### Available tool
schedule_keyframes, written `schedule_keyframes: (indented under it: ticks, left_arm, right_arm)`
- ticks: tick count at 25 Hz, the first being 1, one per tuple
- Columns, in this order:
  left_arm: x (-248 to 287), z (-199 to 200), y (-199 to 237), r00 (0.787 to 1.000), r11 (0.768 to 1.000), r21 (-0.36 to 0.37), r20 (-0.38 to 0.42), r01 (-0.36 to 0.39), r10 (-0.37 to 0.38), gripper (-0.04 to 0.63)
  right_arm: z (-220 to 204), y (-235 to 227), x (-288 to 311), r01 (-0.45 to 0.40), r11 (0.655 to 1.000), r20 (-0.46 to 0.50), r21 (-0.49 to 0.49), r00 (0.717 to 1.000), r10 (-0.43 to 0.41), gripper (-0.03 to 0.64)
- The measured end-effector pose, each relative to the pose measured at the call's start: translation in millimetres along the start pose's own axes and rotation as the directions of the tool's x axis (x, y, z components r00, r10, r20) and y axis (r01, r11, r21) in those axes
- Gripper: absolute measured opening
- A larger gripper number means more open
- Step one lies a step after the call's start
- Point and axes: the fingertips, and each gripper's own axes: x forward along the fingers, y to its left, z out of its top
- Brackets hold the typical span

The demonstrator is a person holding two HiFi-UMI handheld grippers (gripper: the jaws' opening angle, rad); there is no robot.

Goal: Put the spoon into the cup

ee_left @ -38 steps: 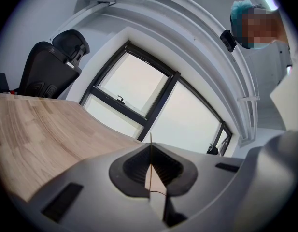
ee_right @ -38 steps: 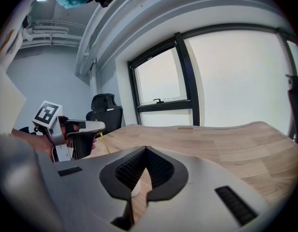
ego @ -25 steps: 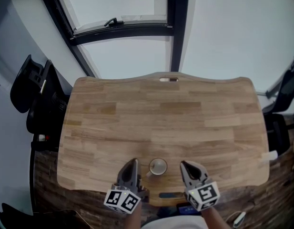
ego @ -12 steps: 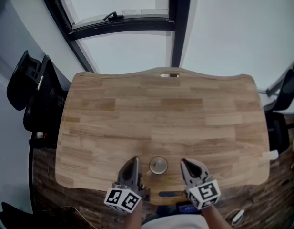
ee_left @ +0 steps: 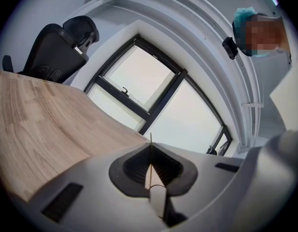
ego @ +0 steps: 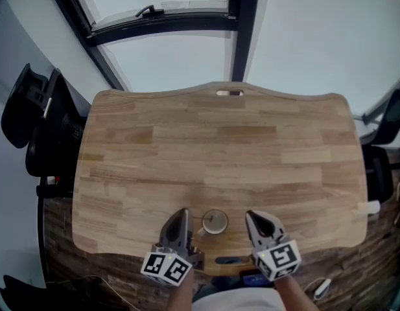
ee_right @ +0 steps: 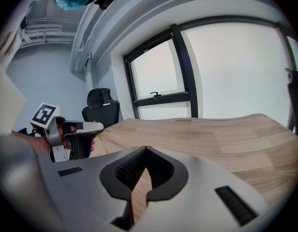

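Resting between left tongs (ego: 180, 214), right tongs (ego: 253, 216): cup (ego: 214, 223); left pinches spoon (ee_right: 102, 144).

A wooden table (ego: 219, 148) bears one cup (ego: 214, 223), seemingly metal.

One cup (ego: 214, 223), one spoon (ee_left: 150, 141), two claws (ego: 179, 214) (ego: 253, 217)
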Motion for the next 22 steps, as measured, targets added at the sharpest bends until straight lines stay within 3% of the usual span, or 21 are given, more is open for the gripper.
schedule_keyframes:
  ticks: [22]
  left_arm:
    - [11,-17,-2,0.999,1.0,0.001,-0.034,-0.004,0.004,0.003]
  right_arm:
    - [-9,-14,4,0.001,1.0,-0.029,0.021,1.0,0.0,-0.003]
